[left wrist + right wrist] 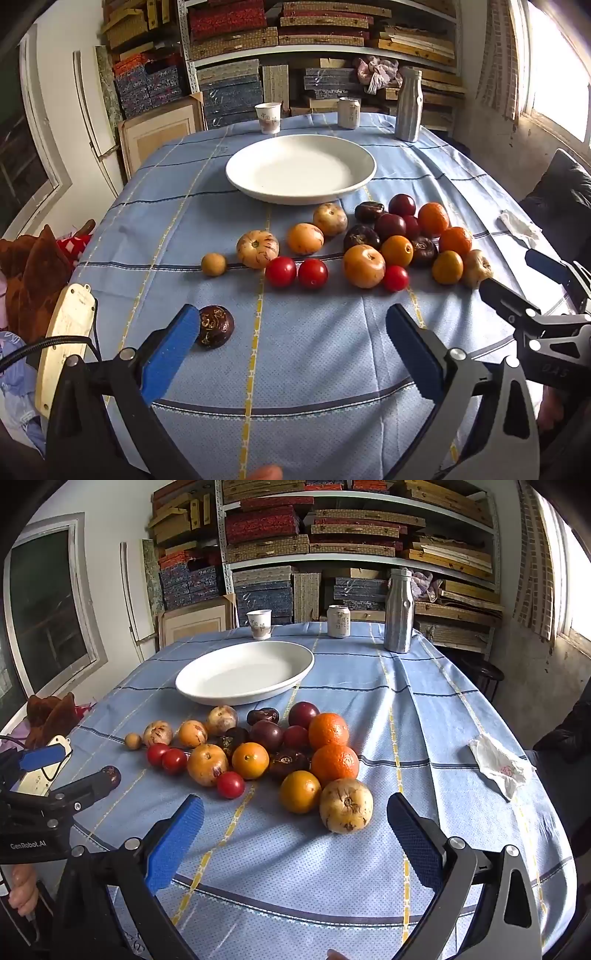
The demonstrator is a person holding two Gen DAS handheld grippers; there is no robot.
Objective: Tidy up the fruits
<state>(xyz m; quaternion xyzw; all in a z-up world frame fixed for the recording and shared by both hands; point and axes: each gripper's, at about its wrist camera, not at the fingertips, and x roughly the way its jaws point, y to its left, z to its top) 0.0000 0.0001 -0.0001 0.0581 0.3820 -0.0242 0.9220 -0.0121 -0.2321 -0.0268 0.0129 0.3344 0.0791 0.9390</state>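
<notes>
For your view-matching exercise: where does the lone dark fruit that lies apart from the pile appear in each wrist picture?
Left wrist: the dark fruit lies low and left, just beside the left gripper's left finger.
Right wrist: the same fruit sits at the left edge, mostly hidden behind the left gripper's black finger.
Shared landmark: the white plate.

One plate [240,177], three tomatoes [280,272]

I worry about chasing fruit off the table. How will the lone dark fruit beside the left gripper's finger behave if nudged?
The dark round fruit will probably roll: it looks nearly spherical and sits free on the tablecloth. Its wrinkled, marked skin suggests a firm shell, likely giving the open left gripper fair grip.
</notes>
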